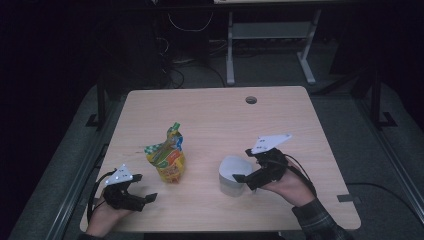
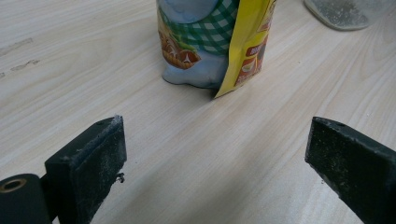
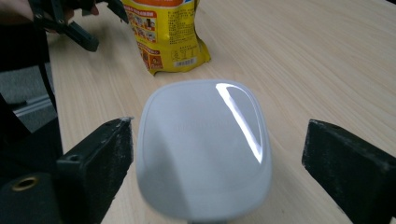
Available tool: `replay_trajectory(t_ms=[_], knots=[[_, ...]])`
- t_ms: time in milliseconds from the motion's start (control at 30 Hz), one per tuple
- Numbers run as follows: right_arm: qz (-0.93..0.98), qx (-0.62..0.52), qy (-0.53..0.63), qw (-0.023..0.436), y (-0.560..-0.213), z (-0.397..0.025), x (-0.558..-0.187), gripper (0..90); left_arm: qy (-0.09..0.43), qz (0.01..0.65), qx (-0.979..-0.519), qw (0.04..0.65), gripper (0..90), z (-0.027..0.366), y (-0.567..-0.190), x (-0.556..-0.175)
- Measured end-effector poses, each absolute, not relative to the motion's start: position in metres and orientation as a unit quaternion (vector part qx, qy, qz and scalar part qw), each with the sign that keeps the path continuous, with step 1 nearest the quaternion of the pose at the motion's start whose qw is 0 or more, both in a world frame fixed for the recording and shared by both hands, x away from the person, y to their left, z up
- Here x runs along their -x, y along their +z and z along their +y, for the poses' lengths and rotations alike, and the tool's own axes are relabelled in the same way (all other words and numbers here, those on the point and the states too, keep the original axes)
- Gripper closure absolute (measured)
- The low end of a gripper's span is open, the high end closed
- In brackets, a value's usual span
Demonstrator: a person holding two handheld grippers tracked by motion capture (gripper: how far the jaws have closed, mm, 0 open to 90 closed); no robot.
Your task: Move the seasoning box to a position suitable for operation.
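Observation:
A yellow and green snack pouch (image 1: 169, 157) stands upright near the middle of the wooden table (image 1: 215, 115). Its base (image 2: 212, 51) lies ahead of my left gripper (image 2: 215, 158), whose jaws stand wide apart with bare table between them. My left gripper (image 1: 145, 197) sits at the table's front left. A white lidded container (image 1: 232, 175) stands right of the pouch. My right gripper (image 1: 242, 170) hovers over it, open, with the rounded lid (image 3: 205, 144) between the jaws and untouched. The pouch's back (image 3: 166, 35) stands beyond it.
A round cable hole (image 1: 251, 99) lies near the table's far edge. Desk legs (image 1: 230, 50) and cables stand on the dark floor beyond. The container's base (image 2: 345, 11) peeks in at the top right of the left gripper view. The other gripper (image 3: 70, 23) appears far left.

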State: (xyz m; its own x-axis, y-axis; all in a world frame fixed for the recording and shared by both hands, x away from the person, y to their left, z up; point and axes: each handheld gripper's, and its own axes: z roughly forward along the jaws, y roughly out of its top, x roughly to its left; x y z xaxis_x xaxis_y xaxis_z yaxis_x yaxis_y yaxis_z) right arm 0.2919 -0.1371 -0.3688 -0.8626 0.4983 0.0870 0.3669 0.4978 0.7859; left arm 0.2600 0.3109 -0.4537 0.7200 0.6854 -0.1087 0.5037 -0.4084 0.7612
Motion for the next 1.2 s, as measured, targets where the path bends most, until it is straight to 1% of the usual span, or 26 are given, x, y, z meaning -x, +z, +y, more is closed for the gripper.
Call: replay_trajectory(t_ms=[33,67,133,167,200,300,333,433,467,500,533,567,600,633,767,1200], knots=[[0.862,-0.251,0.434,0.076,-0.369,-0.137,-0.292,9.7,0.111,0.357,-0.832,0.410,4.7,0.311,-0.454,-0.260],[0.857,-0.257,0.439,0.076,-0.369,-0.147,-0.286,14.3,0.111,0.358,-0.831,0.411,4.7,0.311,-0.454,-0.260],[0.855,-0.261,0.440,0.080,-0.370,-0.153,-0.283,15.9,0.112,0.357,-0.831,0.410,4.7,0.311,-0.454,-0.260],[0.851,-0.270,0.443,0.083,-0.373,-0.163,-0.277,24.6,0.112,0.358,-0.831,0.411,4.7,0.311,-0.454,-0.260],[0.851,-0.270,0.443,0.083,-0.373,-0.163,-0.277,24.6,0.110,0.360,-0.830,0.411,4.7,0.311,-0.454,-0.259],[0.844,-0.286,0.446,0.082,-0.380,-0.178,-0.270,33.9,0.112,0.360,-0.830,0.410,4.7,0.311,-0.454,-0.259],[0.842,-0.291,0.447,0.081,-0.386,-0.186,-0.266,42.7,0.112,0.360,-0.830,0.410,4.7,0.311,-0.454,-0.259],[0.842,-0.296,0.445,0.077,-0.394,-0.194,-0.257,59.5,0.113,0.361,-0.829,0.411,4.7,0.311,-0.454,-0.259],[0.842,-0.296,0.445,0.077,-0.394,-0.194,-0.257,59.5,0.113,0.361,-0.829,0.411,4.7,0.311,-0.454,-0.259],[0.842,-0.295,0.445,0.074,-0.396,-0.195,-0.255,66.8,0.112,0.362,-0.829,0.411,4.7,0.311,-0.454,-0.259],[0.842,-0.292,0.447,0.072,-0.401,-0.196,-0.250,80.6,0.113,0.361,-0.830,0.410,4.7,0.312,-0.454,-0.259],[0.842,-0.292,0.447,0.072,-0.401,-0.196,-0.250,80.6,0.113,0.362,-0.830,0.409,4.7,0.311,-0.454,-0.259],[0.844,-0.290,0.446,0.069,-0.403,-0.196,-0.248,87.1,0.113,0.362,-0.830,0.410,4.7,0.312,-0.454,-0.259],[0.847,-0.281,0.446,0.062,-0.408,-0.194,-0.245,89.9,0.113,0.362,-0.830,0.410,4.8,0.311,-0.454,-0.259],[0.854,-0.271,0.441,0.041,-0.418,-0.185,-0.243,90.0,0.114,0.361,-0.830,0.409,4.7,0.312,-0.454,-0.259],[0.861,-0.272,0.428,0.034,-0.432,-0.173,-0.248,90.0,0.114,0.359,-0.831,0.410,5.0,0.311,-0.453,-0.258]])
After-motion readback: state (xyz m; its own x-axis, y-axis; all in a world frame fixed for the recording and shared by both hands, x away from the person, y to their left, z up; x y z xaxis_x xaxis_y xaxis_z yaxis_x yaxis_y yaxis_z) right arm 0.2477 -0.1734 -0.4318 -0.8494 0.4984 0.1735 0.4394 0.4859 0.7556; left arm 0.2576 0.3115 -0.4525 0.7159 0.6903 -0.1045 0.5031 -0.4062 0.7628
